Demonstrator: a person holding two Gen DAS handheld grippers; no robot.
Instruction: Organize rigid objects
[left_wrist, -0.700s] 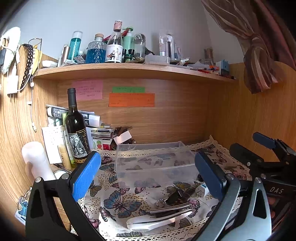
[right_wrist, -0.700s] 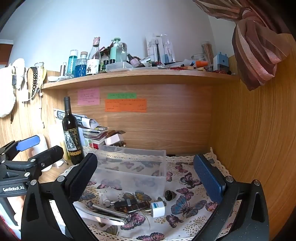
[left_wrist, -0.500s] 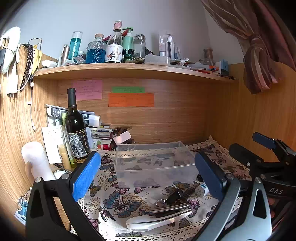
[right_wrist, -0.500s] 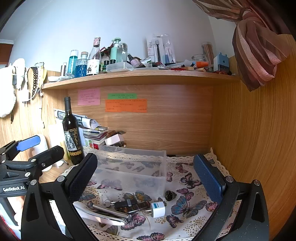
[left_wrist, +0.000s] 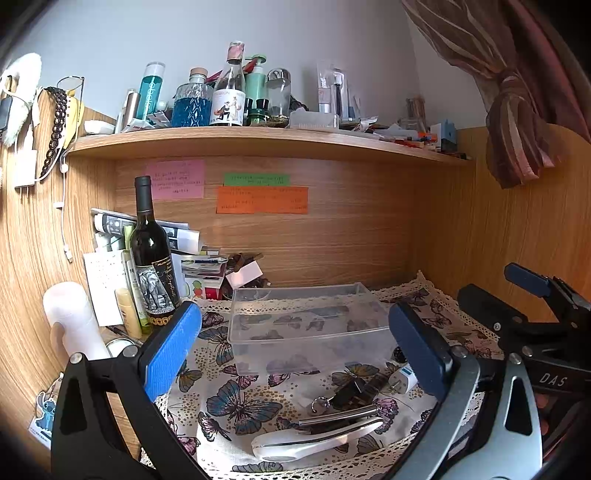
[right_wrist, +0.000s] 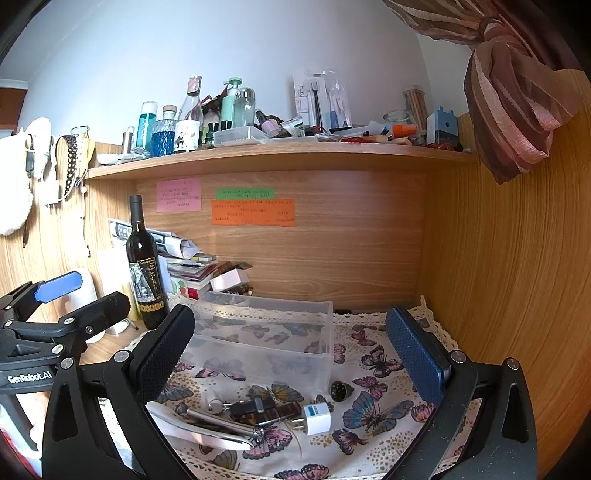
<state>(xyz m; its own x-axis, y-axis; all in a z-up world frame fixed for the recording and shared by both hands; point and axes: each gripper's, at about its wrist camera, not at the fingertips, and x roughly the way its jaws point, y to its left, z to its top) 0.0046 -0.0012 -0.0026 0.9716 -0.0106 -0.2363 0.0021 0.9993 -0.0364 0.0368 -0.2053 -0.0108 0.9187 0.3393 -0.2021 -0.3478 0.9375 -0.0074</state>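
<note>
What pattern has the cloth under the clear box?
Butterflies on a cream cloth with lace edging; clearest in the right wrist view.

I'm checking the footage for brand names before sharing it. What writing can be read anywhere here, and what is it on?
"GenRobot.AI": on the left gripper body, seen from the right wrist view.
"DAS": on the right gripper body, seen from the left wrist view.
"ebeic", roughly: on the teal bottle; not certain.
Pink note, green note, orange note: lines of writing, too small to read.
Wine bottle label: elephant picture; text blurred.
</note>
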